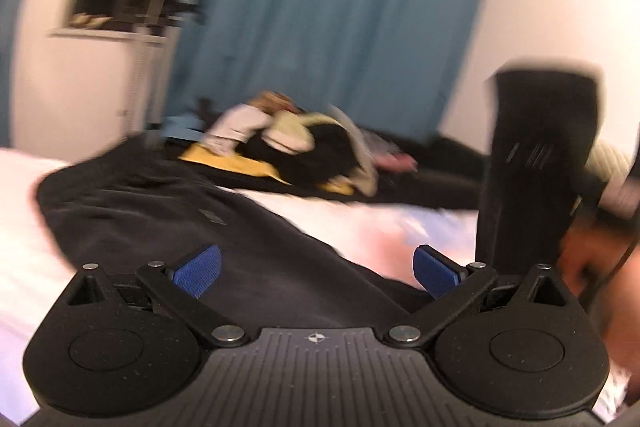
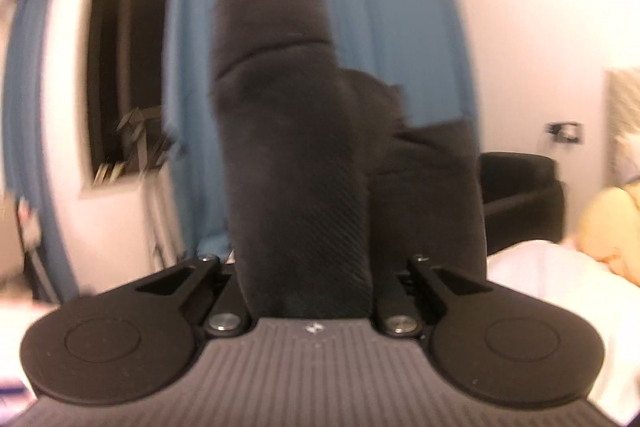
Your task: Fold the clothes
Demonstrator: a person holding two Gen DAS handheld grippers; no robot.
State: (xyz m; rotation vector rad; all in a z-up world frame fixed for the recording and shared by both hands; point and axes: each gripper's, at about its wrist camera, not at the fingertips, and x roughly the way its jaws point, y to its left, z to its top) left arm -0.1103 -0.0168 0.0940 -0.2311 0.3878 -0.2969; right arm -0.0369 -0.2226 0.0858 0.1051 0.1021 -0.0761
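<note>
Left gripper [image 1: 316, 267] hovering with blue pads [image 1: 198, 269] wide apart, nothing between them, above black fabric garment [image 1: 160, 211] lying spread on white bed sheet [image 1: 24, 267]. Right gripper [image 2: 304, 291] clamping down on black ribbed cloth piece [image 2: 288, 147], lifting it against blue curtain [image 2: 392, 27]. Mixed clothes pile [image 1: 288, 143] sitting further back.

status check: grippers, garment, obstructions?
Left gripper open, empty, over black garment on white bed. Right gripper shut on black cloth, lifted. Clothes pile beyond; nothing blocking.
</note>
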